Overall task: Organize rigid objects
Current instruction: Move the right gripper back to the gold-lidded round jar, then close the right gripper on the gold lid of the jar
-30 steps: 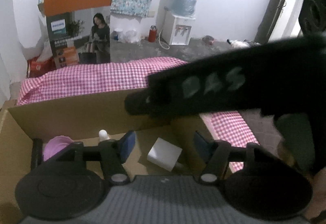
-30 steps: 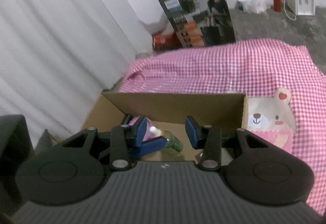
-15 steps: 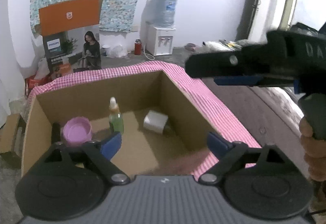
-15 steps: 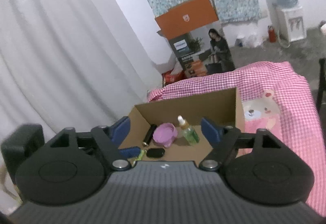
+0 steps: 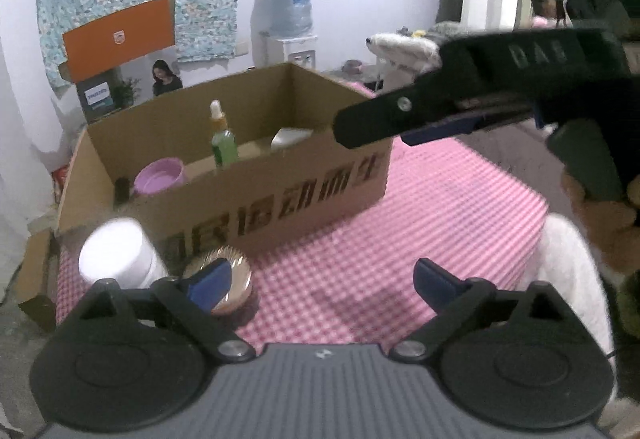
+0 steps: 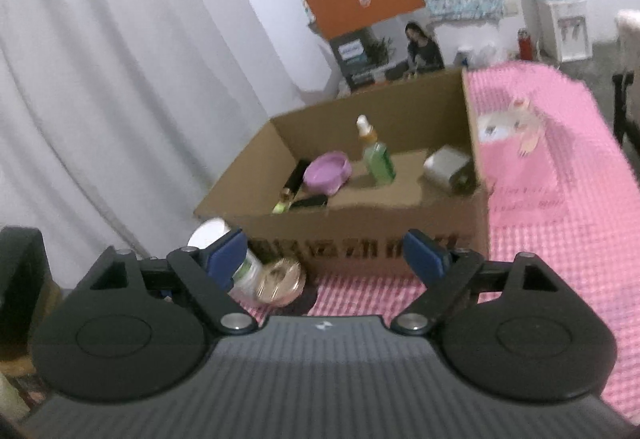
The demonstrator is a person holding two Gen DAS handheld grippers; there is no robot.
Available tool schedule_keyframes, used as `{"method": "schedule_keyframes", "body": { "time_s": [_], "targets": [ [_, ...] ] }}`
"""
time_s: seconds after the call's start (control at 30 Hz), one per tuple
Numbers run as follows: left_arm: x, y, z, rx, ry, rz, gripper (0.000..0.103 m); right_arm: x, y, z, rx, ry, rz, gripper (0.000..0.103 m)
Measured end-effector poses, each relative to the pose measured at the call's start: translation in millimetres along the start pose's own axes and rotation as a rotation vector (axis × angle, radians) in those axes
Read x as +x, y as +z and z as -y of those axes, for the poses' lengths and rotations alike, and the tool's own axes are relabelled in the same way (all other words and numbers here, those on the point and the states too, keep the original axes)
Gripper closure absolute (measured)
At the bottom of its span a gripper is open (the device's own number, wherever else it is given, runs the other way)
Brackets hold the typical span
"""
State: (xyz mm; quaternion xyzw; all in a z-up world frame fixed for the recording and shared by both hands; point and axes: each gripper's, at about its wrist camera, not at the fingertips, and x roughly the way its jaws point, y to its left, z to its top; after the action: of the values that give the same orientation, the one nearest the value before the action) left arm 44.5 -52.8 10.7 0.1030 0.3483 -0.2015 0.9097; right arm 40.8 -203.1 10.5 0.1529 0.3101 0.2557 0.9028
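Left gripper (image 5: pixel 320 281) nearest, jaws opening wide with nothing between them, over the pink checked cloth (image 5: pixel 420 223). Right gripper (image 6: pixel 326 253) likewise spreading, empty, its blue pads well apart. Just past the left pad in both views: a white jar (image 5: pixel 114 253) and a gold-lidded jar (image 5: pixel 228 279), side by side on the cloth against the front wall of the cardboard box (image 5: pixel 280 199). Inside the box: a purple bowl (image 6: pixel 327 173), a green dropper bottle (image 6: pixel 376 155) standing upright, a white block (image 6: pixel 446 161) toward the right wall, and a black tube (image 6: pixel 296 177) plus small dark items by the left wall. To the right beyond the box, a bear picture on the cloth, blurred. Farther back, an orange-topped carton (image 6: pixel 368 5), a water dispenser (image 5: pixel 290 15), a floral curtain.
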Motion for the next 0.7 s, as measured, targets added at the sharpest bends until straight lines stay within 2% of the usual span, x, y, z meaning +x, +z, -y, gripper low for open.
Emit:
{"method": "schedule_keyframes", "body": {
  "time_s": [0.33,0.47,0.57,0.7],
  "targets": [
    [25.3,-35.9,-8.4,0.009,0.122,-0.022,0.005,59.5,-21.3,-15.7,-0.012,0.068,-0.130,0.020],
    [36.9,-43.4,-12.8,0.029,0.165,-0.015,0.005,82.4,-20.3,-23.3,-0.040,0.095,-0.168,0.035],
    [45.7,-44.4,-16.7,0.028,0.169,-0.017,0.005,98.4,-19.0,-25.2,-0.058,0.112,-0.198,0.046],
    [54.5,-45.1,-19.3,0.029,0.171,-0.020,0.005,121.8,-18.3,-25.1,-0.070,0.119,-0.245,0.053]
  ]
}}
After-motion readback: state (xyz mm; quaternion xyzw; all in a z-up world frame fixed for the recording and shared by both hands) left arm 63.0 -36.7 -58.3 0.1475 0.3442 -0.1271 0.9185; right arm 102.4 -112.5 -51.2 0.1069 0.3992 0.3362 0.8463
